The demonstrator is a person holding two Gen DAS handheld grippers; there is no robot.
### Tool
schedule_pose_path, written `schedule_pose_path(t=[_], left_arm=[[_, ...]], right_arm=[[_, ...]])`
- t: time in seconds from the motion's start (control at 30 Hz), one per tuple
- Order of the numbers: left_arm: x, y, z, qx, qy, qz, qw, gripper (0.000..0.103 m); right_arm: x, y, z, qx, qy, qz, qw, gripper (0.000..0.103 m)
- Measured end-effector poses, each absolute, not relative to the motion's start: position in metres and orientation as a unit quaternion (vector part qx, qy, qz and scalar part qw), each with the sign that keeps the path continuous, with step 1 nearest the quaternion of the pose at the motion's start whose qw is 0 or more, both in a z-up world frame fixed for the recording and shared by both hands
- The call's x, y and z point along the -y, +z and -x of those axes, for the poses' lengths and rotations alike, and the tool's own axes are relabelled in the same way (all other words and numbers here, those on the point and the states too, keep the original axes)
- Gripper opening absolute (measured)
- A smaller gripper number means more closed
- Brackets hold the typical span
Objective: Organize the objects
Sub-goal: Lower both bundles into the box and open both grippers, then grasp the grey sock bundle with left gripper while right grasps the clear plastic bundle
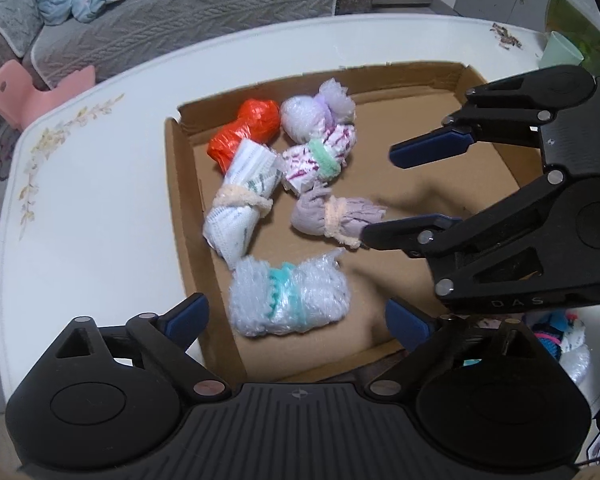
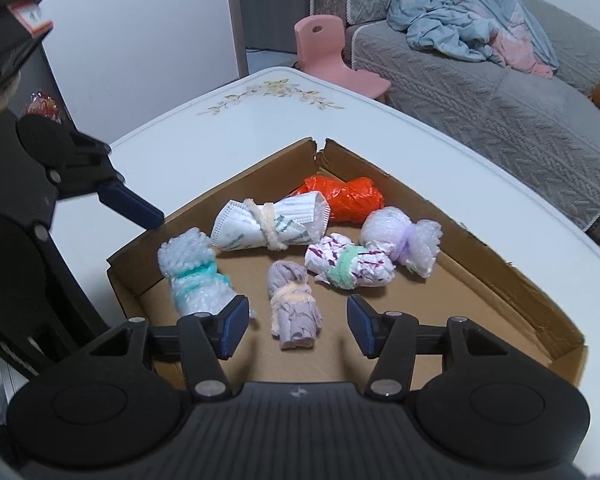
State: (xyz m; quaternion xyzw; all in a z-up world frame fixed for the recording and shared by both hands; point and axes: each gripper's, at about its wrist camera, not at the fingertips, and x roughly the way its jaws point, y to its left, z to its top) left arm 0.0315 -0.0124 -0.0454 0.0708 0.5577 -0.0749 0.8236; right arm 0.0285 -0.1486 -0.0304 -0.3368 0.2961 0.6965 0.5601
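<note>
Lilac bundle [image 2: 295, 314] | right tongs [image 2: 296, 326] spread, straddling | left tongs [image 1: 296, 322] spread

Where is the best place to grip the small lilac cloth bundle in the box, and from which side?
Grip the lilac bundle at its tied waist, where the cream tie narrows it. Come from above with the right gripper, whose open jaws already flank it, closing across its width.

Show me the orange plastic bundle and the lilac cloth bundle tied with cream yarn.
orange plastic bundle [image 2: 342, 197]: right wrist view, on its crinkled middle.
lilac cloth bundle tied with cream yarn [image 2: 294, 312]: right wrist view, just below the yarn.
</note>
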Motion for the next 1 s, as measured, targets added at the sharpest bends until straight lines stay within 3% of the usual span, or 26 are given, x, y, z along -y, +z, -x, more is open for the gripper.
schedule_pose_path(t=[0.23, 0.43, 0.7, 1.0], left_arm=[[0.007, -0.015, 0.003, -0.531, -0.081, -0.093, 0.839, 0.101], [-0.003, -0.029, 0.057, -0.544, -0.083, -0.088, 0.831, 0.102], [0.019, -0.063, 0.111, -0.542, -0.093, -0.137, 0.824, 0.101], [0.04, -0.097, 0.114, -0.529, -0.074, -0.161, 0.83, 0.1]], right_arm=[[0.194, 0.002, -0.029, -0.265, 0.705, 0.338, 0.564, 0.057], [0.261, 0.016, -0.033, -0.266, 0.708, 0.342, 0.558, 0.057], [0.337, -0.023, -0.009, -0.302, 0.705, 0.388, 0.51, 0.054], [0.321, -0.059, 0.0, -0.304, 0.7, 0.423, 0.488, 0.049]])
